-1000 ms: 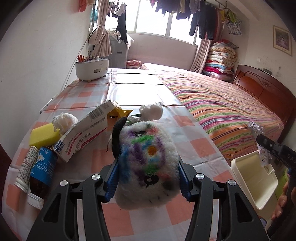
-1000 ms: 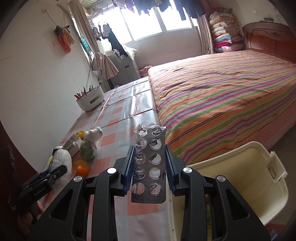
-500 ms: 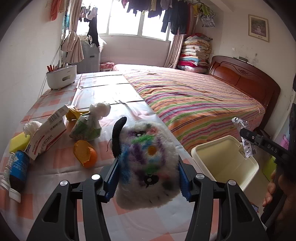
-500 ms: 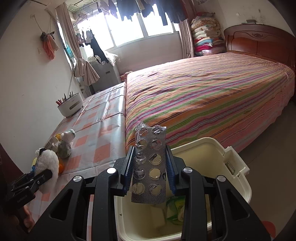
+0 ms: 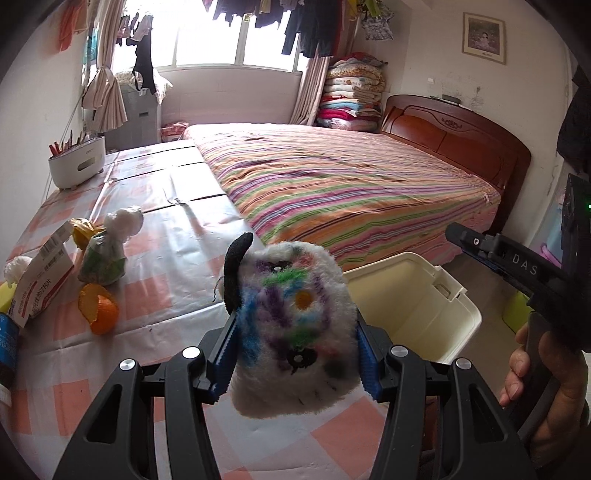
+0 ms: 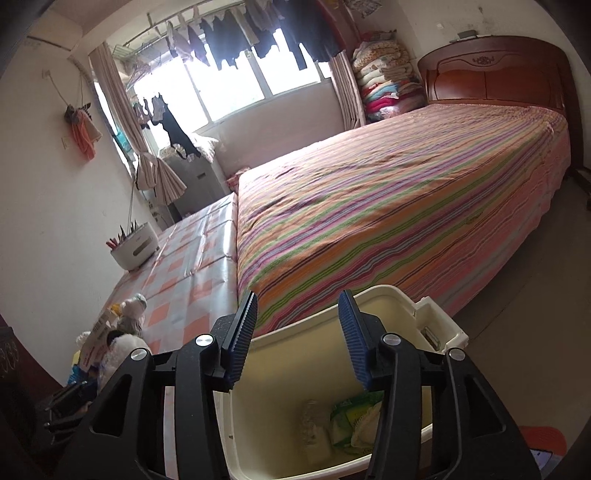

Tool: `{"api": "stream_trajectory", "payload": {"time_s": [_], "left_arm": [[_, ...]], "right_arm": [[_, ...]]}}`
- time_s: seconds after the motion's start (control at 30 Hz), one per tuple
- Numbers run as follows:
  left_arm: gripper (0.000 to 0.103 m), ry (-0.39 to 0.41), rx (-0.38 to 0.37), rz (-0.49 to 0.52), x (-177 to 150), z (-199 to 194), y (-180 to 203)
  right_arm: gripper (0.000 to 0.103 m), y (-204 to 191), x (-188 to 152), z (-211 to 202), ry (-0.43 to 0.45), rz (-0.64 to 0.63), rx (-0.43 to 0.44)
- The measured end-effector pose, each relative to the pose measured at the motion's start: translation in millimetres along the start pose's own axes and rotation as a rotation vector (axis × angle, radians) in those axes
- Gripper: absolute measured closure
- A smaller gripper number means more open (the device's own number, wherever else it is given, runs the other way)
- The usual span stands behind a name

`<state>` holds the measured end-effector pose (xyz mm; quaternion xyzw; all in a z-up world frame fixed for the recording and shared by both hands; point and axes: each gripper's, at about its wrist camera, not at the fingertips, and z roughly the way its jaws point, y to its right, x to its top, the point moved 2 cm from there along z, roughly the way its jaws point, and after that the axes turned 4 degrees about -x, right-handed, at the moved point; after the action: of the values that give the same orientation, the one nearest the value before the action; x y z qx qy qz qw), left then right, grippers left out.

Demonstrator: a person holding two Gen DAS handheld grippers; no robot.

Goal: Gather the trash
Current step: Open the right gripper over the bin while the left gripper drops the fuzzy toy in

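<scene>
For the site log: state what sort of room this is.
A lived-in bedroom, most likely: a bed with a striped cover and wooden headboard, folded quilts stacked in the corner, laundry hanging at the window.

bin [image 6: 439, 332] floor half hidden (by claw)

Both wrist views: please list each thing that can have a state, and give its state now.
Left gripper: shut on the fluffy white toy with coloured patches.
Right gripper: open, nothing between its pads; its jaws have just been opening.
Cream plastic bin: lidless, some trash inside.
Orange peel: lying on the checked table cover.
</scene>
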<state>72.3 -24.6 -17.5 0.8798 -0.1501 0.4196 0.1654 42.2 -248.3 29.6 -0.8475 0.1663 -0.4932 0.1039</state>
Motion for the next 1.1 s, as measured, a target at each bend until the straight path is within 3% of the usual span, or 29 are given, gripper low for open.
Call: {"api": "stream_trajectory", "payload": {"time_s": [0.3,0.63,0.73,0.97,1.1], "left_arm": [[0.05,-0.074,-0.135,0.064,9.1,37.4,58.4],[0.04,-0.137,-0.166,0.138,8.8,65.9,95.4],[0.035,-0.143,-0.168,0.151,10.7,68.1,96.3],[0.034,-0.117,-0.137,0.149,15.7,54.8,75.8],[0.034,-0.101,-0.088,0.172,10.8,37.3,50.5]], "right_arm": [[0.047,30.9,16.4,-27.2,0.132,0.128,-0.016],[0.041,51.1,19.3,-36.4,0.181,0.203,-0.026],[0.041,49.9,17.7,-35.5,0.183,0.21,-0.029],[0.039,41.2,16.7,-31.4,0.182,0.198,-0.028],[0.032,27.7,14.4,-25.8,0.168,0.168,-0.019]]}}
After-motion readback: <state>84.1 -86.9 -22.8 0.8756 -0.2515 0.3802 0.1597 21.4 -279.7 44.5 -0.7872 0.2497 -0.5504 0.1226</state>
